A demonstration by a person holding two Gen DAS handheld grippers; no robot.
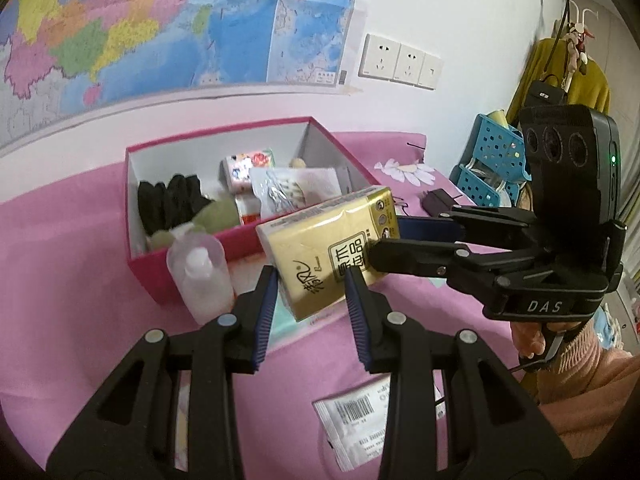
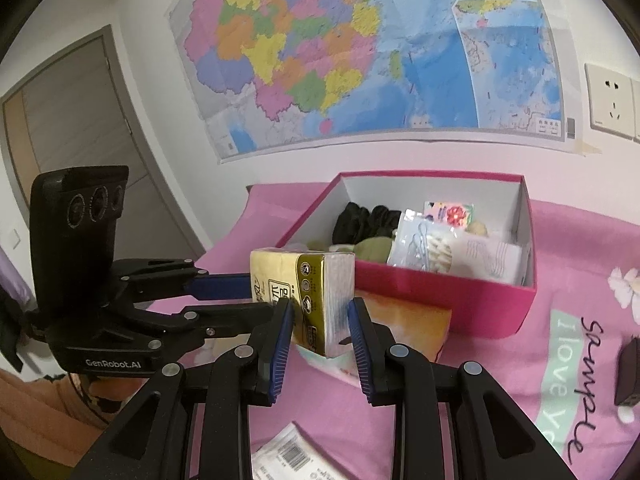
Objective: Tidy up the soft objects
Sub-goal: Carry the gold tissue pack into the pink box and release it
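Observation:
A yellow tissue pack [image 1: 332, 254] hangs tilted in the air just in front of the pink box [image 1: 192, 256]. Both grippers are closed on it. My left gripper [image 1: 311, 280] grips its near end. My right gripper [image 2: 319, 312] grips the other end [image 2: 316, 300] and shows in the left wrist view [image 1: 396, 240] coming in from the right. The box [image 2: 444, 300] holds black gloves [image 1: 172, 200], a green soft item [image 1: 216, 218] and several packets [image 2: 436, 248].
A clear plastic bottle [image 1: 202, 276] stands against the box's front wall. A white barcode packet [image 1: 356, 420] lies on the pink bedspread [image 1: 64, 280] near me. A flat orange pack [image 2: 404, 324] lies under the tissue pack. Blue baskets [image 1: 492, 164] stand at far right.

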